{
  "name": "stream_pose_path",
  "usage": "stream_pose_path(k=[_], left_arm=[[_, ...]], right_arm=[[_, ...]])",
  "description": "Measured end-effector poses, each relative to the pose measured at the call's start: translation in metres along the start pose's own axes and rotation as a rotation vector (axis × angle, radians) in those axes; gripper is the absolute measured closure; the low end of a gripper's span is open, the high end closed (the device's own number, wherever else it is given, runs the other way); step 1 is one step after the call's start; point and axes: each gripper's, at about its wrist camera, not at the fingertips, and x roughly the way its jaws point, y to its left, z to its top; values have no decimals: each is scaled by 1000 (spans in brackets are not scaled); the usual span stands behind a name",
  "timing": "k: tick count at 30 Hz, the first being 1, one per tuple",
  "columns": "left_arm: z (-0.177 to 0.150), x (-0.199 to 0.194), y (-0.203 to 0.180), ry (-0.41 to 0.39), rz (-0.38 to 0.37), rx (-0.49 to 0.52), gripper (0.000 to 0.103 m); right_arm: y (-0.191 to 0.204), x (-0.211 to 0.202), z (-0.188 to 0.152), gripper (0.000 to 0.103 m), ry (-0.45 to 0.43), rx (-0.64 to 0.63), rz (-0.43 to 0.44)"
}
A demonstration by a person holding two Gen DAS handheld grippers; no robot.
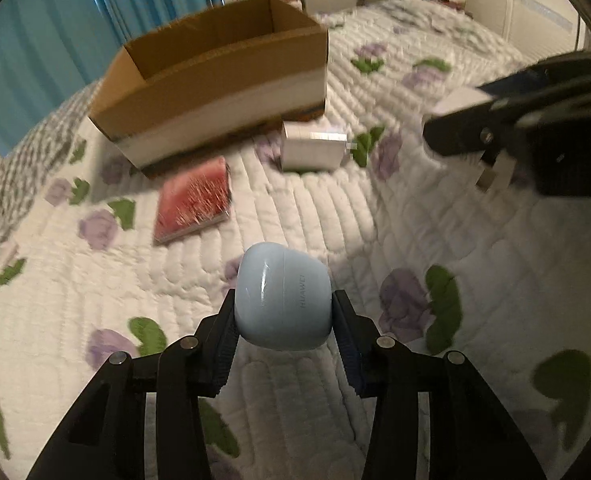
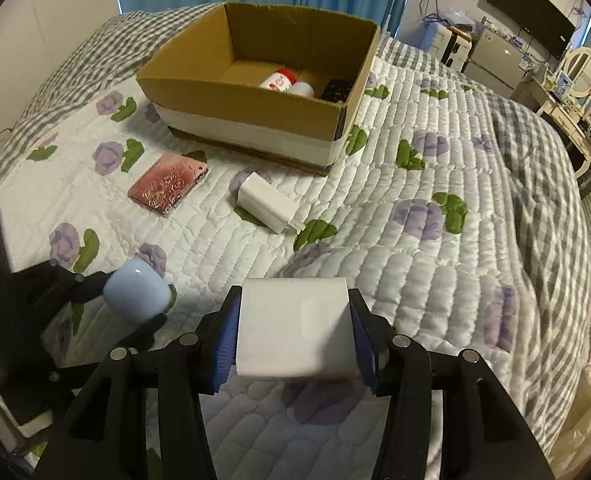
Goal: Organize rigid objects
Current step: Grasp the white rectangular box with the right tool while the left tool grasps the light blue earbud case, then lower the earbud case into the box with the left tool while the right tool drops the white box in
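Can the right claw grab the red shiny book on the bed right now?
Probably not yet. The right claw is already shut on a white charger block, so it has no room for the red book. The quilt between them looks bare, so nothing blocks the path once it lets go.

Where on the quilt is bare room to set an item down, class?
Free: the wide quilt right of the white charger and cardboard box. Crowded: the strip before the box, where the charger and the red booklet lie.
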Motion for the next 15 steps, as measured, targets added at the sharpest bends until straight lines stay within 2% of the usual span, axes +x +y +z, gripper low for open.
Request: stream_pose_path(k=[5,9,15], left_arm=[[11,-17,14,-27,34,-35,58],[16,-24,29,-31,28,-84,58],[32,-45,55,-85,44,-152,58]], right_arm=[[5,-15,4,53,-32,-13,-25],[10,-26,10,53,-56,-23,-34],[16,-39,20,53,-99,-36,-29]])
